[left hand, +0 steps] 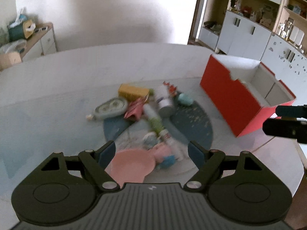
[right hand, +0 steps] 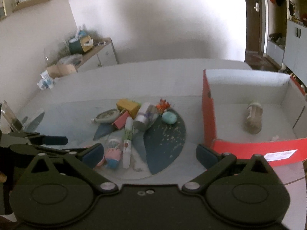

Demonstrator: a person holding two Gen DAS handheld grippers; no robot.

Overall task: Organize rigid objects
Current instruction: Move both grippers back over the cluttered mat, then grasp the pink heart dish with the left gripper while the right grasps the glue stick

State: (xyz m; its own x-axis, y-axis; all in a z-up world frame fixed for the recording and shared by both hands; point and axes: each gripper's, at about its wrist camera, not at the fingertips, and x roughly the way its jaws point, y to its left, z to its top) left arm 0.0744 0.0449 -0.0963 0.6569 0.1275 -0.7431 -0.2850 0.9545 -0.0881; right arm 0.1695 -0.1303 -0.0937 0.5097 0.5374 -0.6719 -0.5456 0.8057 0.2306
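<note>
- The things to sort lie heaped on a round dark-blue mat (right hand: 168, 134) in the middle of the worktop (right hand: 80, 88): a yellow box (right hand: 128, 105), a grey oval case (right hand: 106, 116), a pink carton (right hand: 121, 122), a white bottle (right hand: 145, 117) on its side, a slim green-and-white tube (right hand: 128, 134), a teal soap-like lump (right hand: 168, 117), a small orange toy (right hand: 163, 104), and a pink-and-blue figure (right hand: 113, 156) nearest the cameras.
- Judged by looks, all are light and stiff. The bottle and tube are round and probably slick – best pinched across the body, mid-length. The boxes offer flat faces.
- A pink dish (left hand: 132, 166) sits at the near edge of the heap, seen from the left wrist.
- To the right, just beside the mat, stands an open red box (right hand: 208, 118) with white inside; a jar (right hand: 252, 120) already lies in it.
- The left claw (left hand: 152, 151) stands wide and empty above the near items. The right claw (right hand: 150, 153) is also spread wide, holding nothing.
- The worktop is pale and matte. Behind it are a white wall, a low cabinet (right hand: 99, 53) piled with clutter, and – in the left view – white cupboards (left hand: 247, 32).
</note>
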